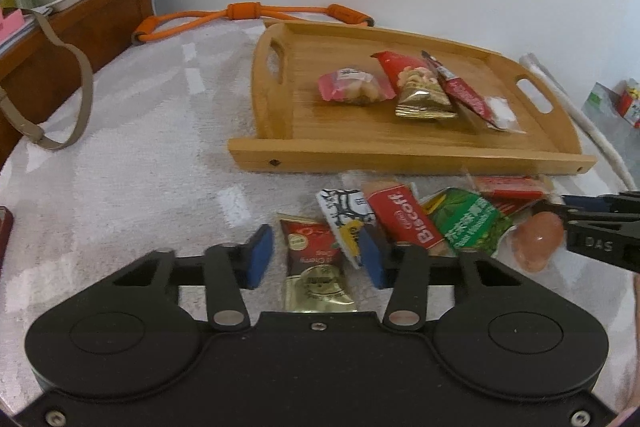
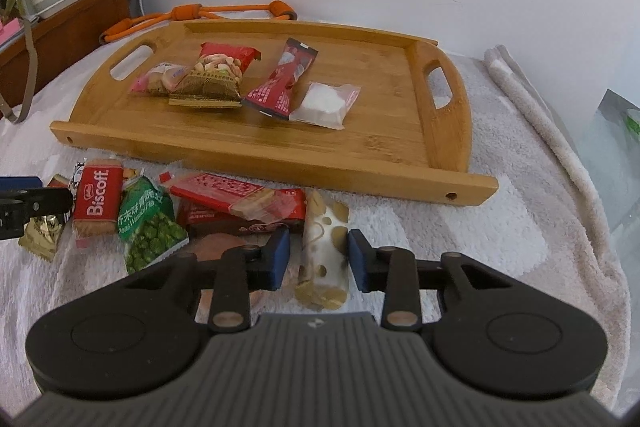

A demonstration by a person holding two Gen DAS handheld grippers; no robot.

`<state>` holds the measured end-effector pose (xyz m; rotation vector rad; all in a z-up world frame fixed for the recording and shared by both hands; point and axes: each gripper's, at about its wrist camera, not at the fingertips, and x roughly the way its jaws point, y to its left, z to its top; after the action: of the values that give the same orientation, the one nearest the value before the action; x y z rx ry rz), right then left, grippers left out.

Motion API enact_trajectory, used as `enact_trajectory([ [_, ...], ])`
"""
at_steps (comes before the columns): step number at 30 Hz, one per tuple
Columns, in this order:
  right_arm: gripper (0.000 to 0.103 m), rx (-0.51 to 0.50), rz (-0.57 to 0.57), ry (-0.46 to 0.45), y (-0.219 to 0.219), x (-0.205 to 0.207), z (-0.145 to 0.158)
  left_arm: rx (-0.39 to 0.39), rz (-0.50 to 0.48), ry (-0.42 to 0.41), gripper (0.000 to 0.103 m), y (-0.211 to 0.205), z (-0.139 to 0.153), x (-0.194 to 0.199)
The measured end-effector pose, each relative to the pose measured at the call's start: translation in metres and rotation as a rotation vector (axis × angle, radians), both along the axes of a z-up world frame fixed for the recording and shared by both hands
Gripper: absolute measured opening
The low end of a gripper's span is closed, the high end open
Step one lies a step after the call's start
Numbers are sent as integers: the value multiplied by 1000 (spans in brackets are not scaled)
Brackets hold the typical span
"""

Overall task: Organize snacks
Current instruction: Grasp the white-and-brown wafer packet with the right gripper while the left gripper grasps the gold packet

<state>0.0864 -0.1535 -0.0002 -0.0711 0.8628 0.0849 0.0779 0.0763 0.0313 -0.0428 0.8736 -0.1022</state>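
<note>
On the bamboo tray (image 2: 280,147), four snacks are already laid in a rough row: a pink-wrapped sweet (image 2: 160,78), a red-and-gold peanut packet (image 2: 218,75), a dark red sachet (image 2: 282,79) and a clear pouch with a white block (image 2: 328,103). About half the lot is judged sorted. In front of the tray, on the pale towel (image 2: 460,247), a loose pile is left: Biscoff biscuit (image 2: 97,203), green wasabi-pea bag (image 2: 150,227), red wafer bar (image 2: 236,197), orange jelly (image 1: 538,241) and others.

The left gripper (image 1: 316,253) is set over a red-and-gold packet (image 1: 316,267); its jaws are narrowed about it, but pad contact is not seen on either side, so the grip is judged not yet made. The packet's long axis is aligned with the gripper, red end toward the tray.

The right gripper (image 2: 316,255) is placed astride a nougat bar (image 2: 324,259); the jaws are close beside it, a sliver of gap still visible. The bar's long axis runs toward the tray.
</note>
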Motion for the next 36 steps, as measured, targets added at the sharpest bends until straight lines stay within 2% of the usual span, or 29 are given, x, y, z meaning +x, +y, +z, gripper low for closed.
enact_trajectory([
  [1, 41, 0, -1, 0, 0, 0, 0, 1, -5, 2, 35, -2, 1, 1],
  [3, 38, -2, 0, 0, 1, 0, 0, 41, -13, -7, 26, -8, 3, 1],
  [6, 32, -2, 2, 1, 1, 0, 1, 81, -15, -11, 19, -11, 5, 2],
  [11, 25, -1, -5, 2, 1, -1, 3, 61, 6, -2, 12, -6, 6, 5],
  [16, 24, 13, 11, -4, 1, -3, 7, 65, 2, -12, 5, -5, 11, 4],
  [24, 20, 39, 10, -4, -1, -5, 14, 61, -12, -24, 5, -4, 16, -7],
  [28, 21, 37, -1, 4, -1, -4, 11, 55, -18, -20, 9, 0, 14, -14],
  [32, 27, 43, -11, 17, -2, -5, 5, 42, -12, -17, 10, 6, 10, -20],
  [35, 28, 33, -1, 17, -1, -8, 2, 50, -10, -10, 15, 10, 5, -22],
  [36, 36, 26, 4, 13, 0, -9, 1, 53, -4, -7, 21, 10, 3, -22],
])
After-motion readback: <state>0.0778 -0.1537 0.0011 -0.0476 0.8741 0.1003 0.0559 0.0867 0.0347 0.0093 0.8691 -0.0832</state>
